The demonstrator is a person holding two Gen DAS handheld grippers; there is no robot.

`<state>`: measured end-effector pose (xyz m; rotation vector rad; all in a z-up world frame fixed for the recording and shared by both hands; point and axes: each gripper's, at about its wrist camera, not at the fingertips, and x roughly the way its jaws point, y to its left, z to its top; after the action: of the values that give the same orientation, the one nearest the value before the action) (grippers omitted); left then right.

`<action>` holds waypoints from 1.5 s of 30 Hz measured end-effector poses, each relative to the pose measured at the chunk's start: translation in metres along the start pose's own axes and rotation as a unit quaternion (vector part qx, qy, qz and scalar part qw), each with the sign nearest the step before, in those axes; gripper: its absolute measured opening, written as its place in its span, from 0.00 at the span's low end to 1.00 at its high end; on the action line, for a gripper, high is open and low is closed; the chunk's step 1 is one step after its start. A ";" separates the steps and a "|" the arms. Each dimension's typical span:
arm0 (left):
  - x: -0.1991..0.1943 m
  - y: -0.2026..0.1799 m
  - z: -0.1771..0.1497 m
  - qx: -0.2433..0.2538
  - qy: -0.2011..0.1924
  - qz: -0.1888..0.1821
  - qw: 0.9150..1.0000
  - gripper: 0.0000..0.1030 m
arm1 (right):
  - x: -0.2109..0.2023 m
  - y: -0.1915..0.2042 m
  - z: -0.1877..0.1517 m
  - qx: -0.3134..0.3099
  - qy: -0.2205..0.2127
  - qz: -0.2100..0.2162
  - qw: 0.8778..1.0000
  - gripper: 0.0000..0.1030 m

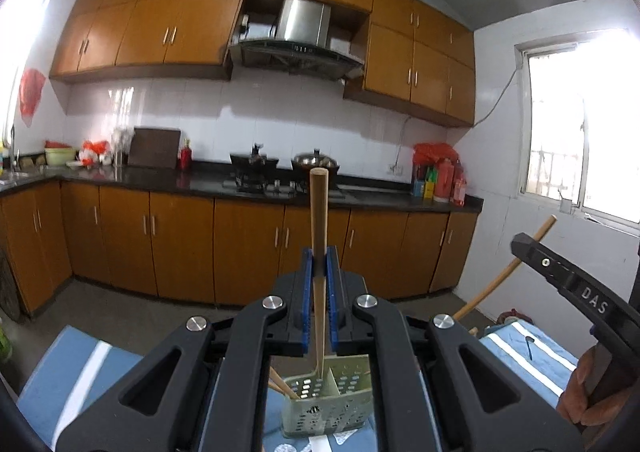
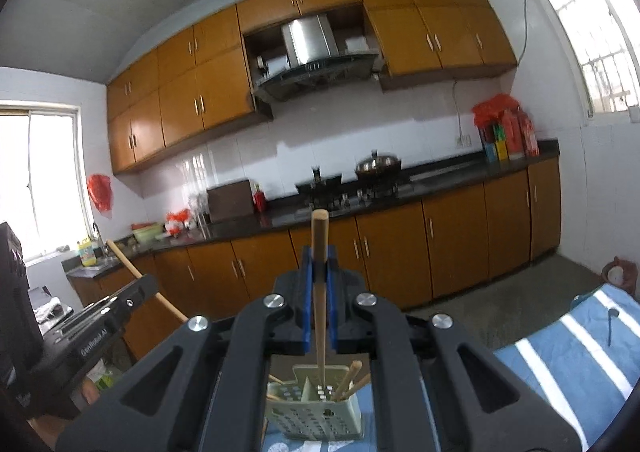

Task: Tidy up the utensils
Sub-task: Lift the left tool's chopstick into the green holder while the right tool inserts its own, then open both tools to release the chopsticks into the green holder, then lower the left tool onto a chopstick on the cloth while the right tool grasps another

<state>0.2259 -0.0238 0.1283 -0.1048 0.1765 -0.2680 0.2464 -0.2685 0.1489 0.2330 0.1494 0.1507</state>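
Utensil holder (image 1: pixel 328 396): base cut off by the gripper body and lower frame edge in the left wrist view.
Held chopstick (image 2: pixel 320 292): lower tip hidden inside the holder.
Counter bottles (image 2: pixel 506 131): labels blurred, illegible.
Dark item on blue cloth (image 2: pixel 611 326): too small to identify.

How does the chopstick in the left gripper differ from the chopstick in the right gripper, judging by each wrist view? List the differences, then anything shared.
The left gripper holds its chopstick with the lower end at the holder's divider; the right gripper's chopstick enters a compartment with the other sticks to its right. In the left view the loose sticks lie left. Shared: both are wooden, upright and clamped between blue pads.
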 end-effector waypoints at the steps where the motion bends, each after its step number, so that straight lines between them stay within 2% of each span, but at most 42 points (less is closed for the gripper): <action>1: 0.001 0.000 -0.005 0.002 0.005 0.001 1.000 0.07 | 0.005 -0.001 -0.003 -0.001 0.009 -0.001 1.000 0.07; 8: 0.017 0.003 -0.023 0.003 0.049 0.006 0.999 0.07 | 0.026 0.002 -0.025 -0.009 0.053 -0.002 0.999 0.10; 11: 0.014 0.004 -0.023 0.001 0.054 0.008 0.999 0.07 | 0.024 0.004 -0.028 -0.013 0.053 -0.003 0.999 0.22; 14: 0.010 0.005 -0.021 -0.002 0.056 0.007 0.998 0.08 | 0.019 0.005 -0.025 -0.016 0.047 -0.004 0.999 0.24; 17: 0.003 0.006 -0.016 -0.005 0.049 0.006 0.999 0.09 | 0.005 0.005 -0.021 -0.015 0.034 -0.004 0.999 0.24; 19: -0.003 0.007 -0.011 -0.008 0.041 0.008 0.999 0.19 | -0.008 0.003 -0.018 -0.011 0.022 -0.008 1.000 0.24; 20: -0.005 0.007 -0.009 -0.009 0.036 0.009 0.999 0.28 | -0.014 0.001 -0.018 -0.008 0.019 -0.009 1.000 0.24; 21: -0.007 0.007 -0.008 -0.010 0.033 0.010 0.999 0.29 | -0.019 0.000 -0.017 -0.003 0.015 -0.010 1.000 0.24; 26: -0.017 0.007 -0.002 -0.014 0.030 0.011 0.999 0.29 | -0.053 -0.015 -0.021 0.012 0.007 -0.024 1.000 0.24; 29: -0.033 0.010 -0.005 -0.017 0.033 0.016 0.999 0.29 | -0.069 -0.029 -0.033 0.013 0.019 -0.045 0.999 0.24; 33: -0.057 0.024 -0.023 -0.026 0.051 0.028 0.998 0.29 | -0.075 -0.054 -0.067 0.023 0.067 -0.081 0.994 0.24; 36: -0.066 0.038 -0.054 -0.033 0.091 0.045 0.994 0.29 | -0.064 -0.073 -0.110 0.037 0.142 -0.095 0.985 0.24; 40: -0.059 0.060 -0.115 -0.049 0.181 0.070 0.980 0.29 | -0.044 -0.085 -0.181 0.068 0.267 -0.073 0.958 0.16; 42: -0.054 0.071 -0.147 -0.073 0.226 0.072 0.969 0.26 | -0.038 -0.082 -0.212 0.070 0.309 -0.058 0.947 0.16; 45: -0.054 0.076 -0.171 -0.085 0.254 0.078 0.960 0.25 | -0.032 -0.073 -0.239 0.062 0.342 -0.049 0.937 0.13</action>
<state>0.1620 0.0504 -0.0402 -0.1911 0.7165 -0.1175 0.1855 -0.2922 -0.0941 0.2921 0.8648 0.1182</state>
